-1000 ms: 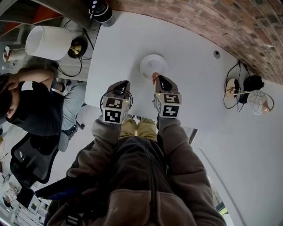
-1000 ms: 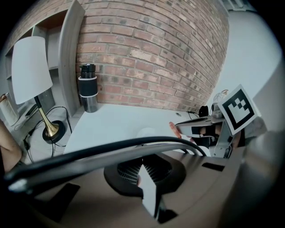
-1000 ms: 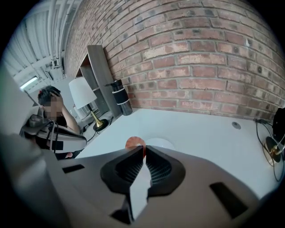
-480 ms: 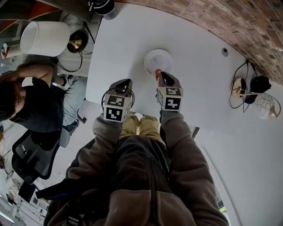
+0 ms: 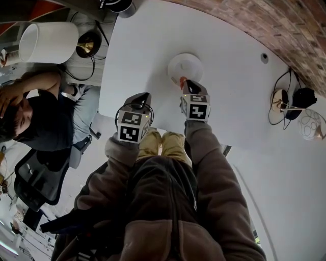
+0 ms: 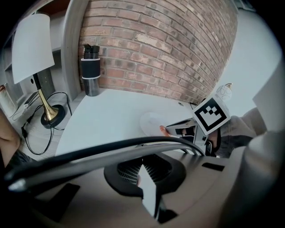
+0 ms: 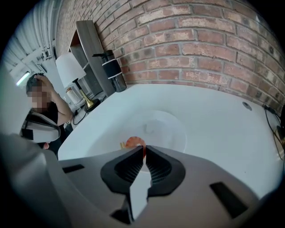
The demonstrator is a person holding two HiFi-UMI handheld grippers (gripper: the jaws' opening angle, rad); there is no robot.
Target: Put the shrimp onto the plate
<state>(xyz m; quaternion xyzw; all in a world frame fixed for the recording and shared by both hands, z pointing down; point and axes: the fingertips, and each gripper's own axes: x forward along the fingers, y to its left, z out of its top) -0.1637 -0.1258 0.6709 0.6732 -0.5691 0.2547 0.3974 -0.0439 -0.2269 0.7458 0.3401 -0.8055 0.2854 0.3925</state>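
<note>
A white plate (image 5: 185, 66) sits on the white table (image 5: 229, 102). My right gripper (image 5: 183, 83) is at the plate's near rim, shut on an orange shrimp (image 5: 182, 80). In the right gripper view the shrimp (image 7: 133, 142) sticks out to the left of the shut right gripper (image 7: 143, 149), over the near edge of the plate (image 7: 165, 128). My left gripper (image 5: 144, 97) hovers at the table's front edge, left of the right one, its jaws together with nothing in them. The left gripper view shows the left gripper (image 6: 143, 167), the plate (image 6: 152, 122) and the shrimp's tip (image 6: 163, 130).
A white-shaded lamp (image 5: 48, 42) and a black bottle (image 5: 121, 6) stand at the table's far left. Cables and small objects (image 5: 288, 99) lie at the right. A seated person (image 5: 30, 120) is off the table's left side. A brick wall (image 7: 200, 40) runs behind.
The head view has shifted slightly. The right gripper still holds the shrimp at the plate's near rim; the left gripper has hardly moved.
</note>
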